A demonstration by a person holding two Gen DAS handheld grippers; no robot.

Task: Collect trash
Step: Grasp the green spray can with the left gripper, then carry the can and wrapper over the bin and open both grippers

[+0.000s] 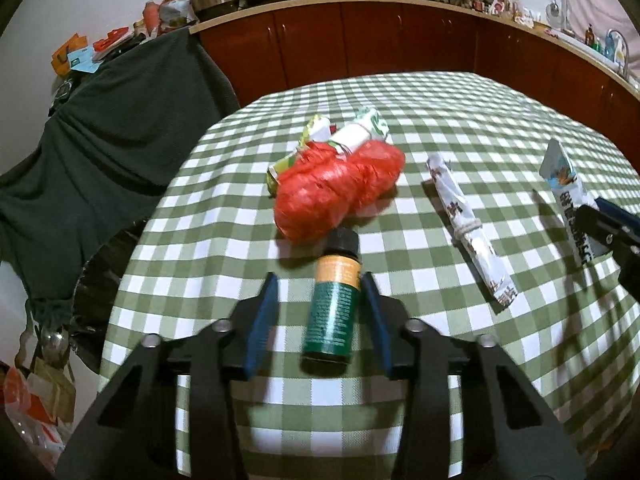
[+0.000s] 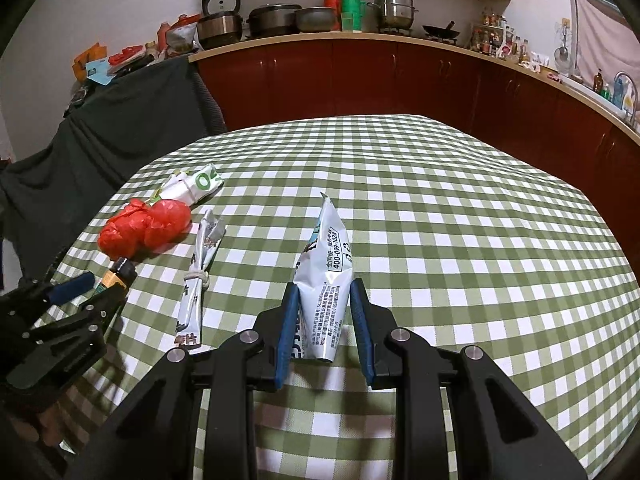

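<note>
**Checked desk, both claws on trash**

Kitchen cabinets curve behind my green-checked desk [image 2: 440, 208]. My left claw [image 1: 320, 284] straddles a green bottle [image 1: 332, 308], only the right pad touching. My right claw [image 2: 323, 300] pinches a pale snack bag [image 2: 324, 280]. A red bag [image 1: 340, 188] lies beyond.

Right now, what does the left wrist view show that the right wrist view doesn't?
Left wrist only: the whole green bottle lying between the left claw fingers, and a black bin bag beside the table. Right wrist only: the right claw closed on the pale blue packet. Both: red plastic bag, tied wrapper, checked tablecloth.
</note>
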